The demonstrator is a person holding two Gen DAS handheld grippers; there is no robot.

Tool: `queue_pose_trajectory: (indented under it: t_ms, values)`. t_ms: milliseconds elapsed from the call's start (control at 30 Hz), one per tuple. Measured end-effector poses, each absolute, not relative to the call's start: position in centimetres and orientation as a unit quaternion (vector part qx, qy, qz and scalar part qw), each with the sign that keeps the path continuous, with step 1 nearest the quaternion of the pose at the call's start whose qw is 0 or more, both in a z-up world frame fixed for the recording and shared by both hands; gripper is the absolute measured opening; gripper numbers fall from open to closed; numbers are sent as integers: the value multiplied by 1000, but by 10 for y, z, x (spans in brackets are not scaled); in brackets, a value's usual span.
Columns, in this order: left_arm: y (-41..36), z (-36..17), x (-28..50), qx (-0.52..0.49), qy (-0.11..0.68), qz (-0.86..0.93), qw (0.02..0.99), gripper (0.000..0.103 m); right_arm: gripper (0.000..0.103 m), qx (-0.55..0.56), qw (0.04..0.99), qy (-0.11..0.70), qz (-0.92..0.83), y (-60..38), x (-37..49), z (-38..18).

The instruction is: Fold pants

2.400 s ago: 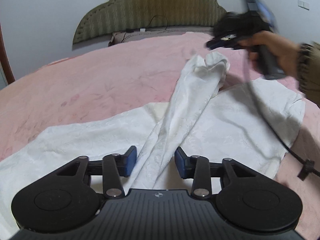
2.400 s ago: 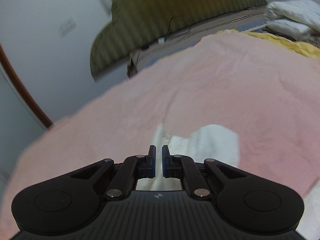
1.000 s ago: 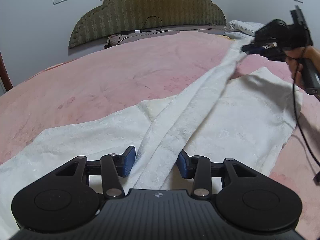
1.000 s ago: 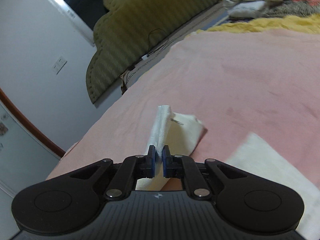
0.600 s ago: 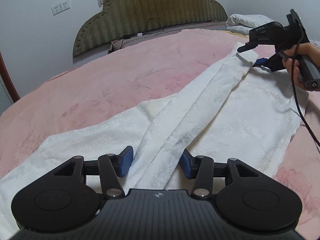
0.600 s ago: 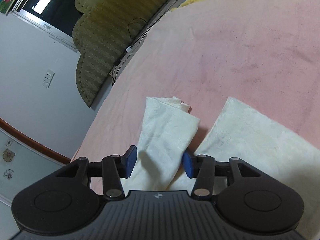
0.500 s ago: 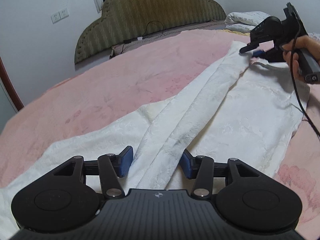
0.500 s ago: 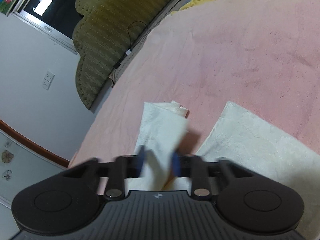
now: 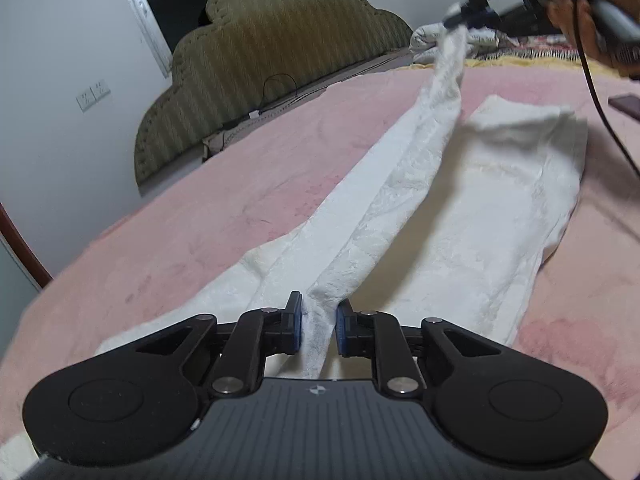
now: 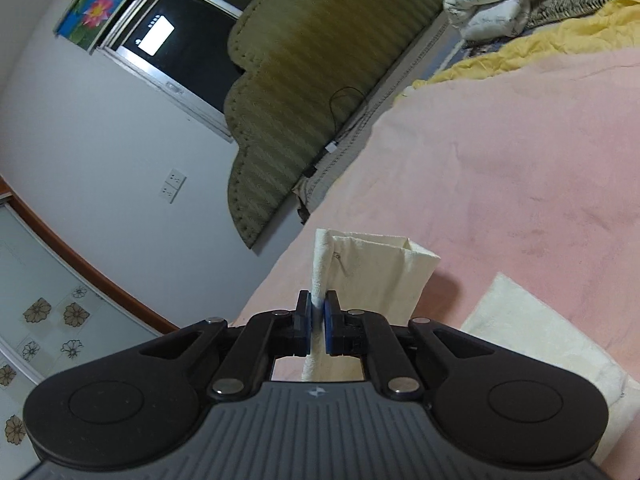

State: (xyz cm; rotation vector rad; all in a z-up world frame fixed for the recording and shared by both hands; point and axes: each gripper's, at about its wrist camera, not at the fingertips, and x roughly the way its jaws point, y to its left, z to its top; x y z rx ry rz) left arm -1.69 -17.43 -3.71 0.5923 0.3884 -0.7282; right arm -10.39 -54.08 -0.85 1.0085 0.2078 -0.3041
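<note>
White pants [image 9: 420,184] are stretched over a pink bedspread [image 9: 200,216], one leg raised ahead of the left gripper [image 9: 318,330], whose jaws are closing on bunched fabric between them. Its far cuff is clamped in the right gripper [image 10: 317,328].

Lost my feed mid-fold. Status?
Right gripper shut on the leg hem, lifted. Left gripper closing on the same leg of the pants. Other leg flat on bed. Nothing in the way.

The left gripper [image 9: 318,330] points down at a shallow slant, its jaws closing with white cloth between them. The right gripper [image 10: 316,328] is clamped tight on cloth, raised in a bare hand [image 9: 576,4].
</note>
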Motion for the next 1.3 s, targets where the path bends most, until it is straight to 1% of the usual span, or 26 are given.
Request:
queue_pose_trajectory:
  t_ms: [133, 233, 267, 333, 400, 467, 600, 667, 733, 900, 1067, 1100, 1200, 1300]
  values:
    - [-168, -28, -2, 240, 215, -352, 879, 18, 6, 509, 837, 133, -148, -553, -95, -24]
    - [-161, -13, 23, 199, 224, -330, 895, 18, 6, 491, 849, 147, -133, -556, -77, -5]
    - [-156, -5, 31, 180, 222, -318, 904, 18, 6, 475, 861, 132, -122, -552, -75, 8]
    - [-140, 19, 38, 128, 203, -309, 920, 19, 6, 448, 886, 76, -89, -543, -83, 37]
    - [-128, 37, 30, 111, 173, -321, 925, 19, 6, 419, 903, 42, -81, -531, -102, 57]
    - [-129, 40, 11, 143, 162, -353, 910, 19, 6, 415, 903, 47, -103, -526, -124, 51]
    - [-142, 0, -21, 189, 223, -433, 853, 19, 6, 459, 858, 129, -192, -527, -168, -11]
    - [-151, -20, -34, 211, 237, -449, 835, 19, 6, 498, 828, 135, -218, -526, -191, -39]
    - [-153, -26, -43, 220, 234, -451, 832, 17, 6, 519, 814, 127, -229, -521, -209, -52]
    - [-142, -20, -39, 204, 239, -454, 834, 17, 6, 492, 829, 96, -248, -508, -238, -37]
    - [-150, -36, -42, 217, 261, -449, 827, 17, 6, 481, 824, 125, -272, -518, -248, -45]
    - [-151, -39, -44, 221, 260, -448, 826, 16, 8, 470, 825, 129, -287, -516, -250, -43]
    - [-152, -41, -48, 234, 249, -447, 827, 15, 9, 408, 857, 137, -283, -505, -235, -31]
    - [-150, -40, -44, 225, 256, -445, 828, 16, 10, 408, 871, 150, -227, -503, -208, -28]
